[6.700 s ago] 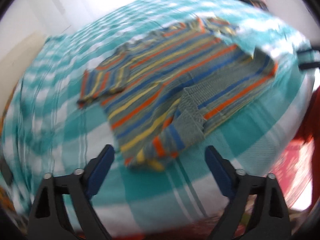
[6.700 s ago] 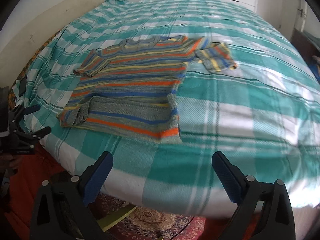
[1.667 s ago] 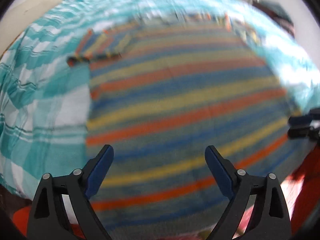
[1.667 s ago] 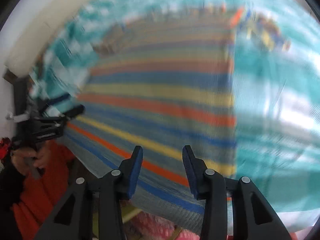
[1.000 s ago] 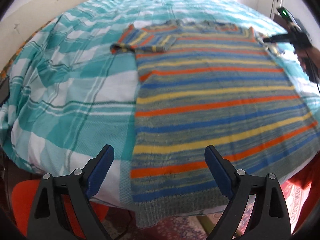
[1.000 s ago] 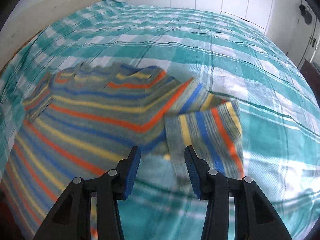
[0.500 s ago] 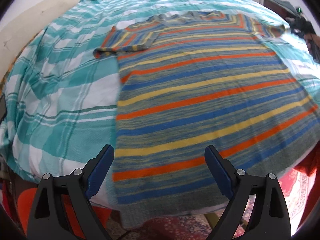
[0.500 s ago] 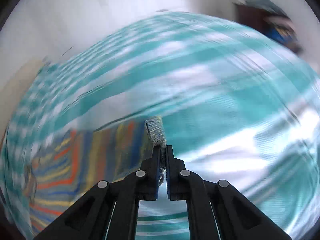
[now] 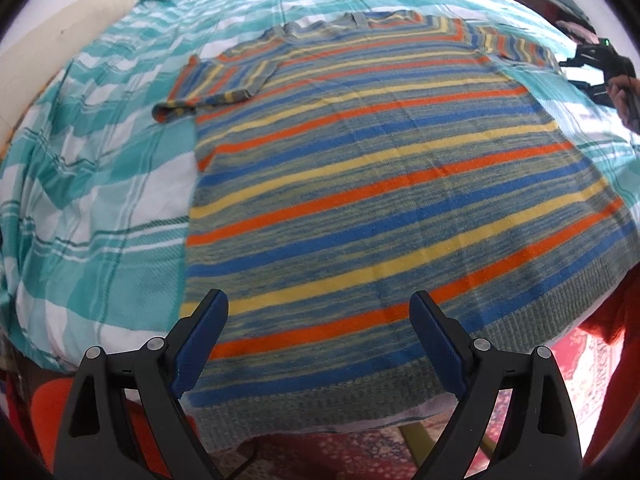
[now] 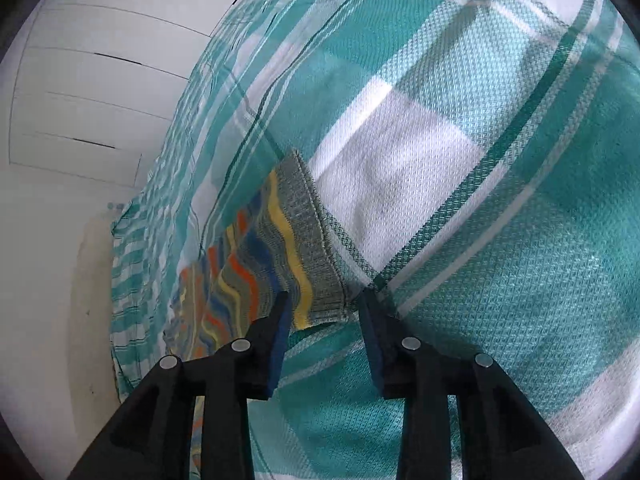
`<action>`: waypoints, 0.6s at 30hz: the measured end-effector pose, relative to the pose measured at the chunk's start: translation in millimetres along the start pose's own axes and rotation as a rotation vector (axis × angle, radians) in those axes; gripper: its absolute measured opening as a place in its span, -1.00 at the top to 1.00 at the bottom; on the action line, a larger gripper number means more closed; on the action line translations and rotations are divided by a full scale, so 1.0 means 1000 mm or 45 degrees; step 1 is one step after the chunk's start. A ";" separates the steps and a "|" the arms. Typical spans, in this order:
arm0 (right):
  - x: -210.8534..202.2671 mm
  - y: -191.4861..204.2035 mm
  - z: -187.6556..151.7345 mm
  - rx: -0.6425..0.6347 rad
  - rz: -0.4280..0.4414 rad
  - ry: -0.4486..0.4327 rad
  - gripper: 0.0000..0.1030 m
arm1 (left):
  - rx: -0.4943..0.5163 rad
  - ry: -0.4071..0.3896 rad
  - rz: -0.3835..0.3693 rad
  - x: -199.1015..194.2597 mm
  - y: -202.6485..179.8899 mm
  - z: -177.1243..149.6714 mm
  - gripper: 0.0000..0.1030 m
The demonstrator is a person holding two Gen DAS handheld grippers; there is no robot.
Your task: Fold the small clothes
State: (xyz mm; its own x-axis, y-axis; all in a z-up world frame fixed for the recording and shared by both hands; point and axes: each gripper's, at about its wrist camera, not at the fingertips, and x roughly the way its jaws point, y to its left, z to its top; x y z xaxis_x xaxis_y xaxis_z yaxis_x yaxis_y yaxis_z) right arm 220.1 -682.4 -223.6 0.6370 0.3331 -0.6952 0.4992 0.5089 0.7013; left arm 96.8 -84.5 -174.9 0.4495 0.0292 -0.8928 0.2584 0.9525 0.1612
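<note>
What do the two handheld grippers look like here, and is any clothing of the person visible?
Both the left gripper and right gripper have black plastic arms with silver rivets and blue ribbed pads. The right one carries a small green light. Red-orange clothing shows at the edge.

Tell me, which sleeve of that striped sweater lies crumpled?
The sleeve on the picture's left; its cuff is bunched and folded, while the other sleeve lies stretched out flat.
</note>
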 end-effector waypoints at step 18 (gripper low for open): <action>-0.005 0.001 0.001 -0.211 -0.254 -0.095 0.90 | 0.003 0.029 0.019 0.000 0.001 -0.004 -0.80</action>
State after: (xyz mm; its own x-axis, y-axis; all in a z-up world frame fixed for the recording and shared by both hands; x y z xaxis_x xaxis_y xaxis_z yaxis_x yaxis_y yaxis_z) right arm 218.0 -684.0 -219.6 0.5799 0.1569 -0.7994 0.5202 0.6838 0.5116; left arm 93.4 -82.4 -176.2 0.4337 0.0504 -0.8996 0.2539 0.9512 0.1757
